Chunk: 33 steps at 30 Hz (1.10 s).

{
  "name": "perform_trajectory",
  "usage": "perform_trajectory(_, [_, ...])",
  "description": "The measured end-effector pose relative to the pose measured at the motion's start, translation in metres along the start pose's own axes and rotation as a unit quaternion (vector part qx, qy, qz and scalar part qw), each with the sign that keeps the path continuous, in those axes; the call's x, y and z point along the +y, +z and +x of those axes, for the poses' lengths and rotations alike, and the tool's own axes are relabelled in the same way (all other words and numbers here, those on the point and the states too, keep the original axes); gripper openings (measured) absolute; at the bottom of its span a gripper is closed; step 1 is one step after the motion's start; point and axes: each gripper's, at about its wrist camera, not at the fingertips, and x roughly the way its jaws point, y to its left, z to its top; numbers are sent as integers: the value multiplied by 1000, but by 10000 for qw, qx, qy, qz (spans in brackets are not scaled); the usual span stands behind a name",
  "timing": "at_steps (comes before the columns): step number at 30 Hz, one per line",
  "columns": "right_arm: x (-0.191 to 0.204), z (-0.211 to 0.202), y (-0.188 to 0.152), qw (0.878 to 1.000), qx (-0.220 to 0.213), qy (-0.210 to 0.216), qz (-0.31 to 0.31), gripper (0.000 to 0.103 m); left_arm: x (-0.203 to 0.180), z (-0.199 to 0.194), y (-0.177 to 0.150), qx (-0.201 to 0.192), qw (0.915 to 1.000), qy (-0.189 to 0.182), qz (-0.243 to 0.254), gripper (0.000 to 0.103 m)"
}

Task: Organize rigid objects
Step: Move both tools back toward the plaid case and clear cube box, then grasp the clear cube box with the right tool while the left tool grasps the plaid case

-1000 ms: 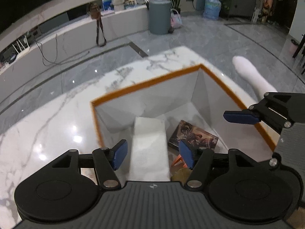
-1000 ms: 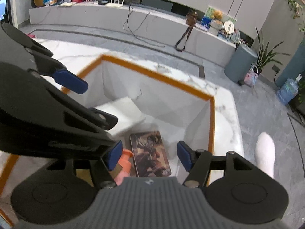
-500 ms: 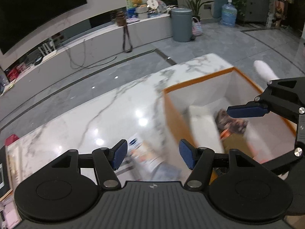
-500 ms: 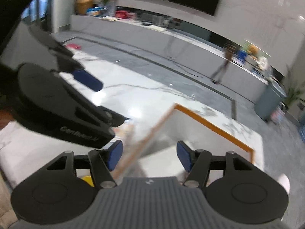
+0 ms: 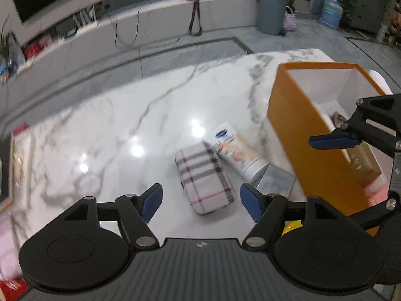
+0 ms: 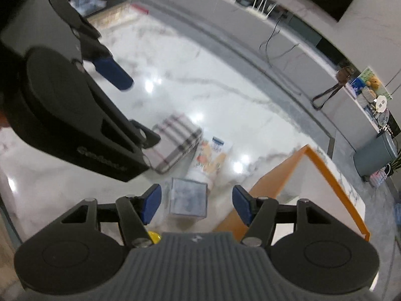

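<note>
A: Left gripper?
B: Spread wide, nothing between the blue pads. Hovering over the marble table, just above the plaid case.

A: Right gripper?
B: Also spread apart and empty. Poised over the clear cube box.

A: Landmark?
B: Orange box, open-topped, white inside, standing at the table's far right part.

A: Loose items relative to the orange box?
B: All left of it, on the marble. Clear cube box nearest, just beside its orange wall. White printed carton next, lying flat, one end touching the cube. Plaid case farthest, touching the carton along one side.

A: Inside the orange box?
B: Several things, only partly seen: a dark printed item, something tan and something pink. Blurred, cannot tell more.

A: Beyond the orange box?
B: Grey bin on the floor, well apart.
</note>
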Motion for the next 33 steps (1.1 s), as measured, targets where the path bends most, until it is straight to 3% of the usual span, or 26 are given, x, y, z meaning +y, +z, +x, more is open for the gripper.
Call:
perform_trajectory(10, [-6, 55, 11, 9950, 929, 311, -179, 63, 24, 42, -9, 351, 9971, -432, -522, 88])
perform_trajectory(13, [-7, 65, 14, 9943, 998, 199, -306, 64, 25, 52, -13, 429, 9963, -430, -613, 88])
perform_trajectory(20, [-8, 80, 21, 9899, 1283, 453, -387, 60, 31, 70, -7, 451, 9924, -593, -983, 88])
perform_trajectory(29, [-6, 96, 18, 9886, 1356, 612, -229, 53, 28, 94, -4, 597, 9895, -610, -1165, 88])
perform_trajectory(33, [-6, 97, 18, 9889, 1330, 627, -195, 52, 24, 99, 1, 472, 9899, -557, -1213, 90])
